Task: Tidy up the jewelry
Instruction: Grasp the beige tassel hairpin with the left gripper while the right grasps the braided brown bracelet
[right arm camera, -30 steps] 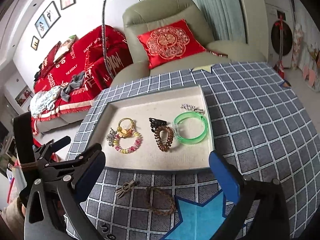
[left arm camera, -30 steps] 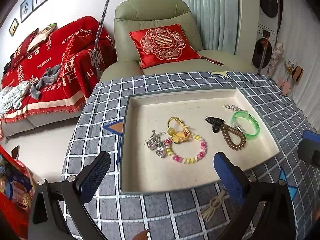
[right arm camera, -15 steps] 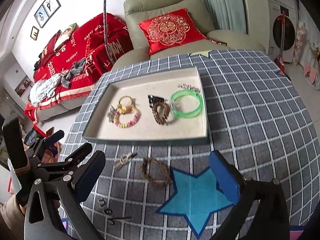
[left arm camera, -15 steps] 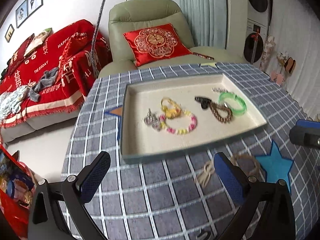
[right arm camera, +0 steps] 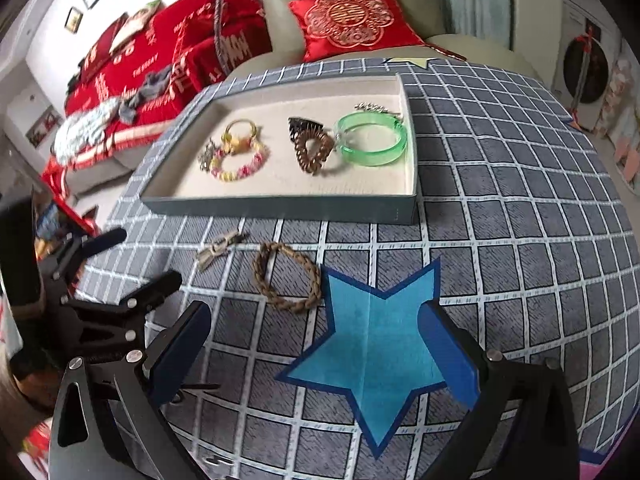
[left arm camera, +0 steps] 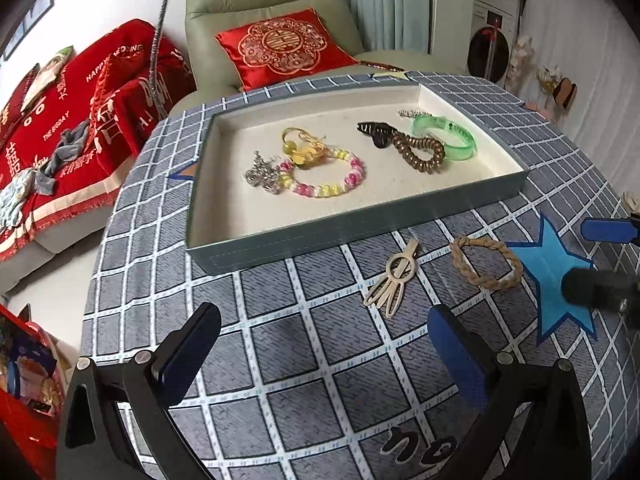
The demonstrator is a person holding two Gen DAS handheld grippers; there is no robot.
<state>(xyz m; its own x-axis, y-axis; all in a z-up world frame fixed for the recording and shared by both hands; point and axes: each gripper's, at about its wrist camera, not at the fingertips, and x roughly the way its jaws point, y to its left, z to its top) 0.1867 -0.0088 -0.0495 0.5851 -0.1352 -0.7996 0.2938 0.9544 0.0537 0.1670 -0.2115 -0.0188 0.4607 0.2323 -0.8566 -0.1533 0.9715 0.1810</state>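
A grey-blue tray [left arm camera: 360, 228] [right arm camera: 280, 204] with a cream lining holds a beaded bracelet [left arm camera: 324, 178] [right arm camera: 238, 166], a silver charm [left arm camera: 262, 174], a yellow ring piece [left arm camera: 302, 148], a black clip [left arm camera: 374, 130], a brown coil tie [left arm camera: 420, 152] [right arm camera: 314, 148] and a green bangle [left arm camera: 446, 136] [right arm camera: 372, 140]. In front of the tray on the cloth lie a beige hair clip [left arm camera: 394, 276] [right arm camera: 218, 248] and a braided tan bracelet [left arm camera: 486, 262] [right arm camera: 286, 276]. My left gripper [left arm camera: 324, 354] is open and empty, low over the cloth before the clip. My right gripper [right arm camera: 316, 356] is open over the blue star.
A checked grey tablecloth [left arm camera: 280, 360] with a blue star patch [right arm camera: 376, 352] covers the table. Behind it stand a green armchair with a red cushion [left arm camera: 280, 46] and a red-covered sofa [left arm camera: 60, 120]. Small dark hooks [left arm camera: 420, 446] lie near the front edge.
Both grippers have pulled back from the tray and dropped lower toward the cloth. The hair clip and braided bracelet now sit closer in both views. Nothing was picked up.
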